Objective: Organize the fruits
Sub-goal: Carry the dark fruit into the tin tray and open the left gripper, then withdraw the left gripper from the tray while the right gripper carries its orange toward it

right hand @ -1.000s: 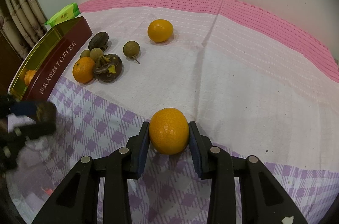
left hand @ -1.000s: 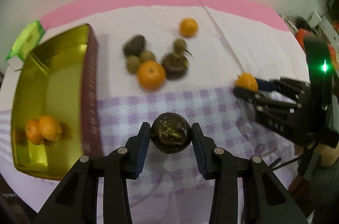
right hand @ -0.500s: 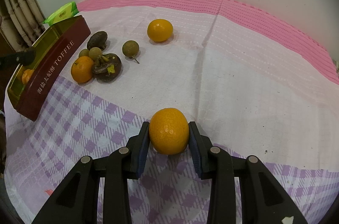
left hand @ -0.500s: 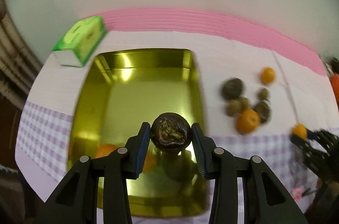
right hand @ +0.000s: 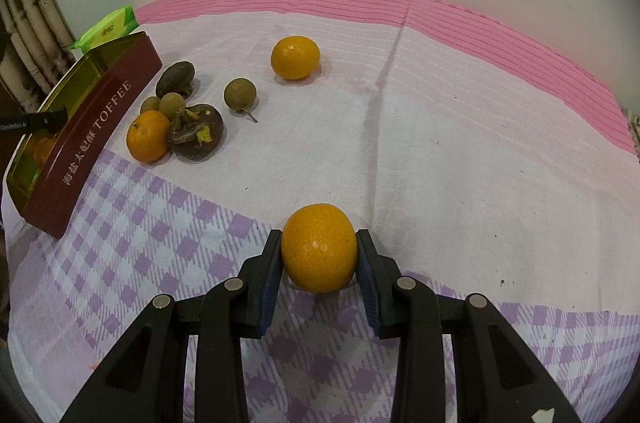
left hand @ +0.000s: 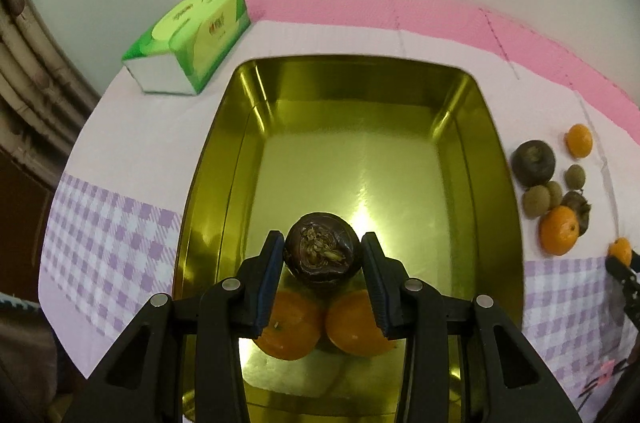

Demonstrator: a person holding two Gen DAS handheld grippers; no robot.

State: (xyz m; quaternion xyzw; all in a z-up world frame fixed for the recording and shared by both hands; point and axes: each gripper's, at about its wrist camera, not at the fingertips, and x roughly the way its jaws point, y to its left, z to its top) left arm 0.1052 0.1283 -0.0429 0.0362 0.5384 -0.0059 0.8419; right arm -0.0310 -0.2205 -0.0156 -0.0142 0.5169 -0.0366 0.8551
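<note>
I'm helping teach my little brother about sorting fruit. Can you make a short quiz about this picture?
1. True or false: the left tool holds a dark fruit above the gold tin.
2. How many oranges already lie in the tin?
3. What does the right tool grip? A) a green packet B) an orange C) a small brown fruit

Key:
1. True. Its pads press both sides of the fruit, over the tin.
2. Two, side by side at the near end.
3. B. It grips an orange over the checked cloth, away from the tin.
</note>
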